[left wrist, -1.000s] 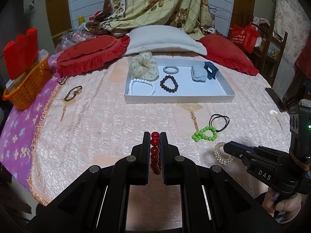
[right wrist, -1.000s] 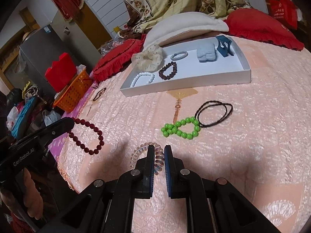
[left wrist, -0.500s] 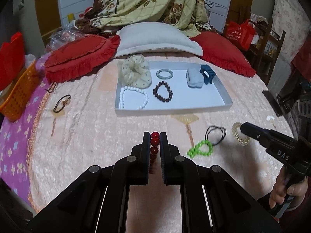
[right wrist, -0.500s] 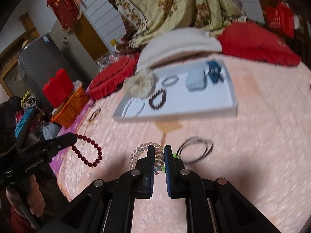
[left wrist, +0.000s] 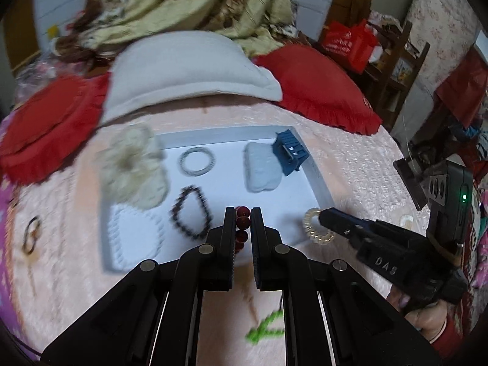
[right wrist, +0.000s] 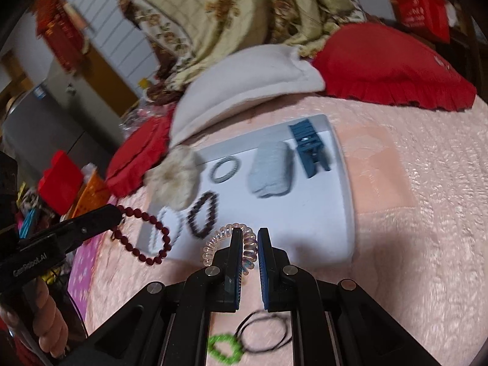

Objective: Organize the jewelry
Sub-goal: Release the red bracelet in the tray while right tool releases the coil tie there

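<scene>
left gripper [left wrist: 243, 215]: jaws narrow, clamped on the red bead bracelet [right wrist: 143, 235]. Pinch is on a few beads at one side of the loop; the rest hangs free below the tips, seen from the right wrist view.
right gripper [right wrist: 247, 238]: jaws narrow, pinching the clear spiral hair tie [right wrist: 227, 245] across its coil, most of the ring sticking out left of the tips.
why held this way: edge pinch leaves each loop free to drop flat on release, judged from the grip.
tray [left wrist: 314, 174]: white, shallow, on the pink quilt [right wrist: 411, 213]. Both grippers hover over its near edge, apart from each other.
already in tray: cream scrunchie [left wrist: 132, 166], white bead bracelet [left wrist: 134, 238], dark bead bracelet [left wrist: 190, 215], grey ring bracelet [left wrist: 196, 161], pale blue clip [left wrist: 262, 169], dark blue claw clip [left wrist: 289, 152].
free spot: bare white floor at near right, likely drop zone for both.
red bracelet axis: long axis of the loop runs down and right from the pinch, plane roughly vertical.
hair tie axis: ring stands on edge, tilted; exact tilt unclear.
still on quilt: green bead bracelet [right wrist: 224, 349], black cord loop [right wrist: 265, 332], small dark ring at far left [left wrist: 30, 235].
</scene>
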The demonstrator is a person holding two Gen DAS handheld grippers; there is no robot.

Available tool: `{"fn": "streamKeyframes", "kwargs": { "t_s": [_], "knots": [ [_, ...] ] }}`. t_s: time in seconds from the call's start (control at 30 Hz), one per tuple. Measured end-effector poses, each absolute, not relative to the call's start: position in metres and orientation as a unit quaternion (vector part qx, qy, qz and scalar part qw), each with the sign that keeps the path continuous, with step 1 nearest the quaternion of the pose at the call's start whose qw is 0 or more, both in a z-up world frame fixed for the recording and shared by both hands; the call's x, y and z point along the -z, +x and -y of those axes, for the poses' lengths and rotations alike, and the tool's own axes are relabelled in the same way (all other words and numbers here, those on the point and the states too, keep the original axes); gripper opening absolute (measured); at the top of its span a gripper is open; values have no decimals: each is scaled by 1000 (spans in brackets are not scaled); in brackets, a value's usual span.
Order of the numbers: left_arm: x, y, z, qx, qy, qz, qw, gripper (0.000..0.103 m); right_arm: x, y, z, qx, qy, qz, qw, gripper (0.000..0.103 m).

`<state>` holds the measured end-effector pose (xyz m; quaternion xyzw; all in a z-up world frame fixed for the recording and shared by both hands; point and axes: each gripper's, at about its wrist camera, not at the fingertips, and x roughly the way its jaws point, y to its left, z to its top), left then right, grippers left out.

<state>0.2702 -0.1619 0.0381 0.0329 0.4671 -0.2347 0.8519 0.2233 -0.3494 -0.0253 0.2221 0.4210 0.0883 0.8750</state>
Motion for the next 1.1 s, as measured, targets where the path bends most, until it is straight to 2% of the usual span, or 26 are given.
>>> {"fn": "streamKeyframes", "kwargs": {
  "t_s": [0.23,0.57,0.67,0.73,0.77,0.8,0.87,1.1],
  "knots": [
    [-1,318,201,230,72,-482,842,8,50,259,363,-56,214,-443,869,9],
    [31,377,202,198,72,-500,840,8,66,289,363,-31,184,-453,872,9],
    [36,384,199,209,48,-515,830,10,67,294,367,-22,191,-452,871,9],
    [37,383,197,214,39,-518,827,17,68,295,367,-21,195,-455,869,9],
    [36,382,196,216,36,-517,827,21,69,296,368,-22,196,-456,868,11],
    [35,380,194,217,32,-515,829,26,69,296,367,-21,194,-458,867,19],
    [30,374,191,208,34,-510,834,26,65,293,367,-20,189,-450,873,32],
    [-26,309,158,176,47,-429,885,26,24,242,360,-26,177,-398,900,34]
  ]
}}
